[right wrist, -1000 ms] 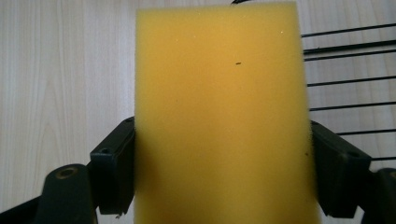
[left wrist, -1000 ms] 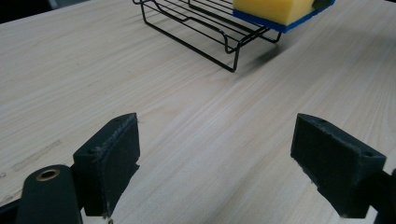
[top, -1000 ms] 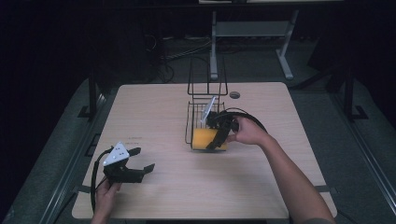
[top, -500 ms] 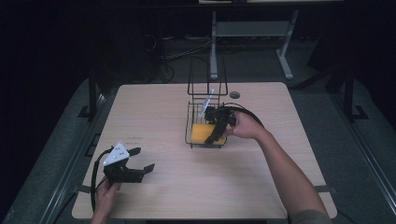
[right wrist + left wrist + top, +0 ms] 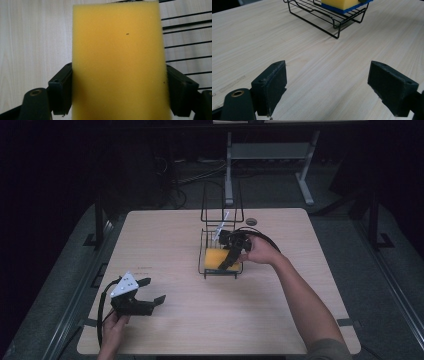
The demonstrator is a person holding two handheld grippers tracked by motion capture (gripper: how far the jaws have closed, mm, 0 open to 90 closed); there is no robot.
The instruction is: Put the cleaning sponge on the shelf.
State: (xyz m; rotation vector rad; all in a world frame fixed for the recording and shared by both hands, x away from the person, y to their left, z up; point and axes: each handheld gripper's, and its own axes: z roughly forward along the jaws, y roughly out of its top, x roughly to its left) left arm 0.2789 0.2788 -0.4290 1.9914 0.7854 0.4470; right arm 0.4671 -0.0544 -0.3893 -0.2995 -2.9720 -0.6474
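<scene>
Spanning most of the high view, the wooden table [image 5: 165, 245] carries a black wire rack [image 5: 220, 265] near its middle, with a tall wire loop standing at the rack's far end. Inside the rack's low tray lies a yellow sponge [image 5: 215, 258] with a blue underside, its long axis running roughly along the tray, toward and away from the person.

The right gripper [image 5: 231, 255] reaches into the rack from the right, and in its own view the sponge [image 5: 118, 62] sits squarely between the two jaws, its long sides against their inner faces and its length running straight ahead, away from the hand. The jaws appear closed on it, though how firmly they press I cannot tell. Whether the sponge rests fully on the wires is unclear.

The left gripper [image 5: 145, 295] rests well apart at the near left corner, jaws spread wide over bare wood [image 5: 312, 75] and holding nothing. From there the rack [image 5: 332, 20] lies ahead and to the right.
</scene>
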